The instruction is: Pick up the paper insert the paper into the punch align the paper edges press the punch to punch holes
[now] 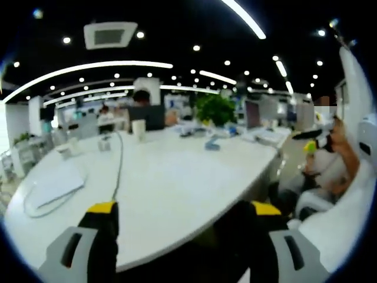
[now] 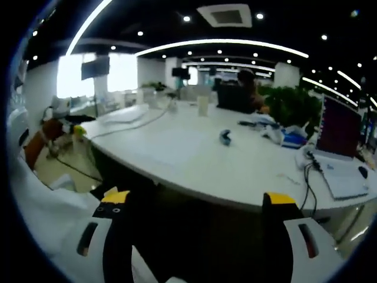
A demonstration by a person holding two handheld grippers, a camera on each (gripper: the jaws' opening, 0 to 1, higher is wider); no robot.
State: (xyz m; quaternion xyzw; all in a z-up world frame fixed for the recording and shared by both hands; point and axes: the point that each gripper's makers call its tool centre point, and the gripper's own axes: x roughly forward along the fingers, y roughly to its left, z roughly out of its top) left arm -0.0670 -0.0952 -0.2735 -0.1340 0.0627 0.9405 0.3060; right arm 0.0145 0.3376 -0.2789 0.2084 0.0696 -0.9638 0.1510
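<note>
Left gripper (image 1: 184, 213): jaws spread, empty, short of the white table (image 1: 177, 188). Right gripper (image 2: 199, 203): jaws spread, empty, likewise short. Paper (image 2: 168, 144) lies flat mid-table, left of the small blue punch (image 2: 225, 137). Approach low; pinch one paper edge.

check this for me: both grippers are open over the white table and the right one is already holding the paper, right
Not quite. The right gripper view shows the right gripper open with nothing between its jaws; no paper is held. The rest stands: the left gripper is open too, and both hang at the edge of the white table.
</note>
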